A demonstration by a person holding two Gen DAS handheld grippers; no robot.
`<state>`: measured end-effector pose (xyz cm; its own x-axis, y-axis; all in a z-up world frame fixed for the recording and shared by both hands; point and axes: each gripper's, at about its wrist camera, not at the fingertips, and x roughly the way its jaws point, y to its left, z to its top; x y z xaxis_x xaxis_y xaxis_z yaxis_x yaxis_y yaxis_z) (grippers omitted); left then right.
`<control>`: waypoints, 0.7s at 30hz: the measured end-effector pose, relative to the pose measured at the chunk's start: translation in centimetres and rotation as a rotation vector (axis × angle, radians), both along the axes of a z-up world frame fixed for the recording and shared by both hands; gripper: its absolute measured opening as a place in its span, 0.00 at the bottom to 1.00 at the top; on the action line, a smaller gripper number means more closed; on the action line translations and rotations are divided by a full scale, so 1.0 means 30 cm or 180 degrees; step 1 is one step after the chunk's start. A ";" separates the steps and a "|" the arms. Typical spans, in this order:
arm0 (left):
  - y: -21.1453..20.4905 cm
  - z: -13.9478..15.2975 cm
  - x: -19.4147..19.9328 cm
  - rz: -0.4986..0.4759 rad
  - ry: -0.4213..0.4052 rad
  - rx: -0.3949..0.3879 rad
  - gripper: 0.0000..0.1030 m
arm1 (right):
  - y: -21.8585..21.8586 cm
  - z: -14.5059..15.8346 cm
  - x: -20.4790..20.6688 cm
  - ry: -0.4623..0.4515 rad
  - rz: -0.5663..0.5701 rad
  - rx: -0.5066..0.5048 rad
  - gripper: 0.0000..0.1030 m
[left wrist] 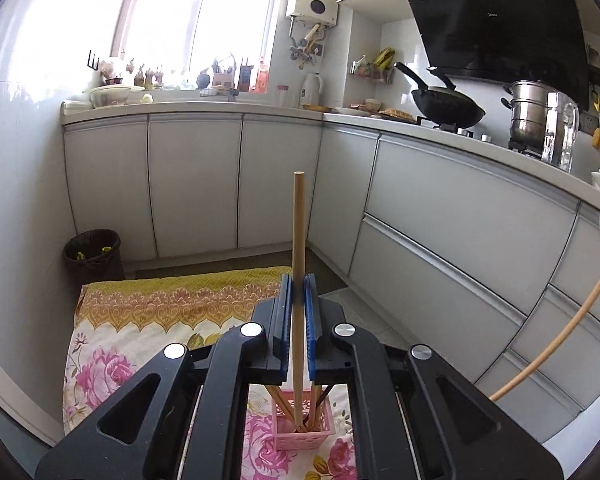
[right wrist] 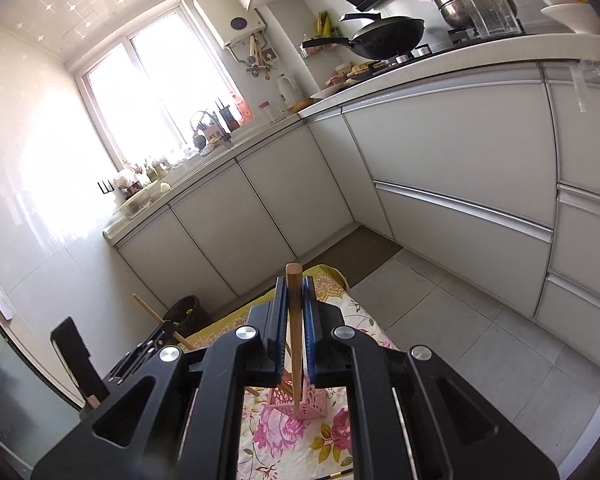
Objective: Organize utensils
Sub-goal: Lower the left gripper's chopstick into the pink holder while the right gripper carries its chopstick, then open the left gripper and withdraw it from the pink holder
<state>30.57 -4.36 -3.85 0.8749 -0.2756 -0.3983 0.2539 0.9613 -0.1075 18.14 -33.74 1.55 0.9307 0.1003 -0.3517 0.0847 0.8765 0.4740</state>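
My left gripper (left wrist: 299, 280) is shut on a pale wooden chopstick (left wrist: 299, 220) that stands upright between the blue pads. Its lower end lines up with the mouth of a pink slotted basket (left wrist: 305, 434), which holds several chopsticks. My right gripper (right wrist: 295, 280) is shut on a browner chopstick (right wrist: 294, 320), also upright, with its lower tip over the same pink basket (right wrist: 302, 406). That chopstick (left wrist: 540, 360) also shows at the right edge of the left wrist view. The pale chopstick (right wrist: 154, 314) appears at the left of the right wrist view.
The basket stands on a floral cloth (left wrist: 112, 360) spread on the tiled floor. Another dark utensil (right wrist: 340, 473) lies on the cloth's near edge. A dark waste bin (left wrist: 94, 252) sits in the corner. White cabinets (left wrist: 440, 220) run along the back and right.
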 end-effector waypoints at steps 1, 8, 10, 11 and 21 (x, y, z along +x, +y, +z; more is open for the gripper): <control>-0.001 -0.024 0.017 0.0021 0.0032 -0.0003 0.05 | -0.002 -0.006 0.006 0.0010 -0.0004 0.0001 0.07; -0.001 -0.145 0.088 0.0045 0.0228 -0.0004 0.06 | -0.001 -0.034 0.050 0.0079 0.0002 0.0022 0.07; 0.009 -0.143 0.081 0.0066 0.0219 0.0000 0.11 | 0.009 -0.039 0.060 0.0082 0.0015 0.0020 0.07; 0.017 -0.130 0.072 0.0053 0.0186 -0.0032 0.21 | 0.016 -0.038 0.065 0.0084 0.0026 0.0016 0.07; 0.216 0.143 -0.165 0.0248 -0.0487 -0.0473 0.58 | 0.118 -0.013 0.124 -0.0038 0.0129 -0.0050 0.07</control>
<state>25.62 2.11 0.43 0.9429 -0.2507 -0.2194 0.2038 0.9550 -0.2155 21.87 -30.21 1.14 0.9302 0.1326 -0.3423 0.0433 0.8864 0.4610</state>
